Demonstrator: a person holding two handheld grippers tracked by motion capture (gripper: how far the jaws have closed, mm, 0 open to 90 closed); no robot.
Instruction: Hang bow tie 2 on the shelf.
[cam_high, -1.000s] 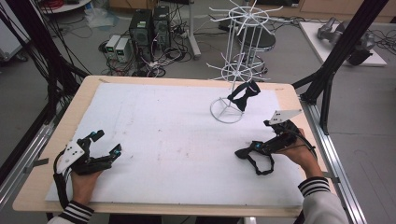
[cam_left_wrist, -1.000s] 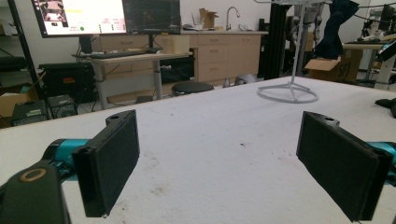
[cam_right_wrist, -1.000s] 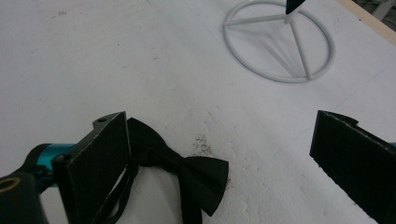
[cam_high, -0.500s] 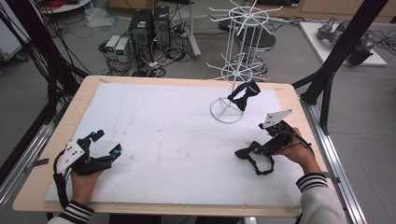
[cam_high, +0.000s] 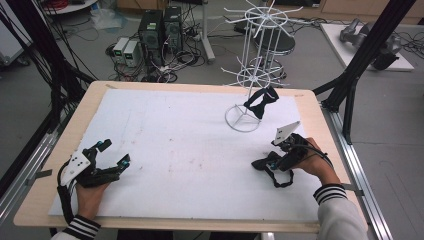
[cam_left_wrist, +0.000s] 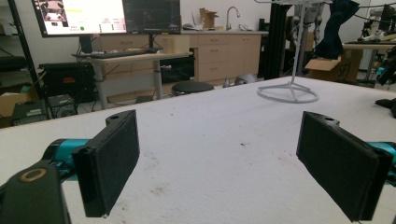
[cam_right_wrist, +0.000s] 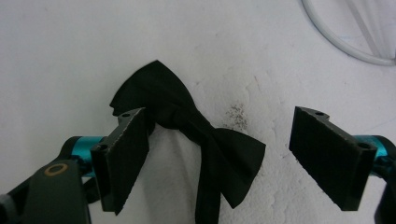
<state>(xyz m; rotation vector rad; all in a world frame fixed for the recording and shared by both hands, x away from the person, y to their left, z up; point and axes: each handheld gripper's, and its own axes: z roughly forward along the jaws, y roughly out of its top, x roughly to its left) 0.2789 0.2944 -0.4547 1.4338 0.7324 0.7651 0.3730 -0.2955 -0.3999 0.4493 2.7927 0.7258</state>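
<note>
My right tongs (cam_right_wrist: 219, 154) had just been closing, still gaping around the bow tie (cam_right_wrist: 196, 135); off-centre, probably only a wing would catch. Left tongs (cam_left_wrist: 229, 163) wide, empty.

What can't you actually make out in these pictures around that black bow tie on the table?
- Bow tie, right claw view: its strap runs off the bottom edge.
- Same bow tie, high view: the right claw and hand cover most of it.
- Right claw view: whether the left pad touches the bow tie; it overlaps the knot.
- Second bow tie on the rack, high view: too small to see how it hangs.
</note>
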